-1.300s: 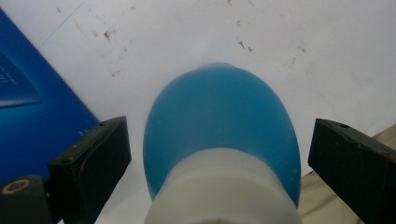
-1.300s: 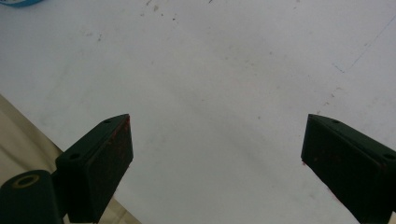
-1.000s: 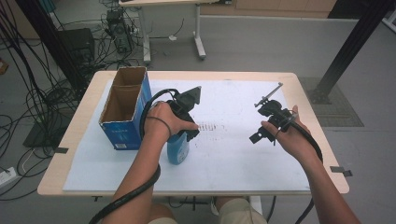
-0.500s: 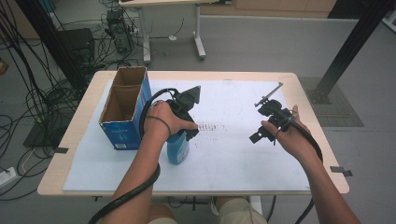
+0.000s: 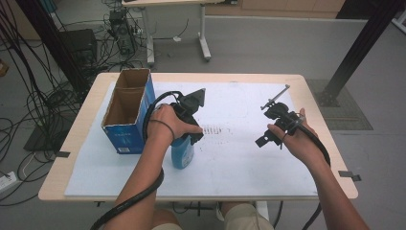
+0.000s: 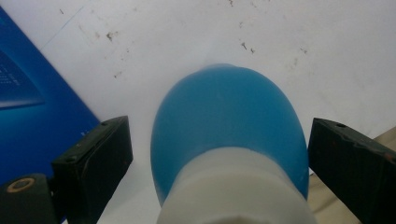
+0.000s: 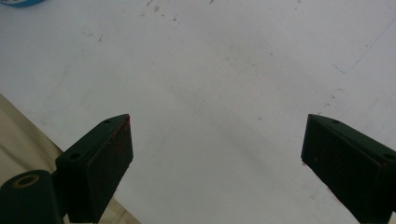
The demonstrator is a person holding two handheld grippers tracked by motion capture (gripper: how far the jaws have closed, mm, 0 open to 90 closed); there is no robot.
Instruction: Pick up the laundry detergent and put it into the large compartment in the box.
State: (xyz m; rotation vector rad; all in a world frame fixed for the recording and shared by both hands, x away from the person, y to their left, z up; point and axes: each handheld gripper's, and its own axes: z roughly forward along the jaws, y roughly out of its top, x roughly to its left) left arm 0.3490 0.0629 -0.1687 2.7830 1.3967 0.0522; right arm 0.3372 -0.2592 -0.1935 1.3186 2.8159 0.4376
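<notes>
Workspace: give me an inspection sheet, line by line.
Surface: white sheet over a wooden table, lightly speckled.
Job's things: blue bottle with a white neck, between the left gripper jaws, not clamped; open blue cardboard box beside it.
Clutter: nothing seen.
Grippers: left gripper open around the bottle; right gripper open, holding nothing, above bare sheet.
Cables: a black cable trails from each gripper; loose cables on the floor at left.
Surroundings: grey floor, black post, another table's legs behind.

Open blue cardboard box (image 5: 125, 115), white sheet (image 5: 239, 158), wooden table (image 5: 316, 96)
</notes>
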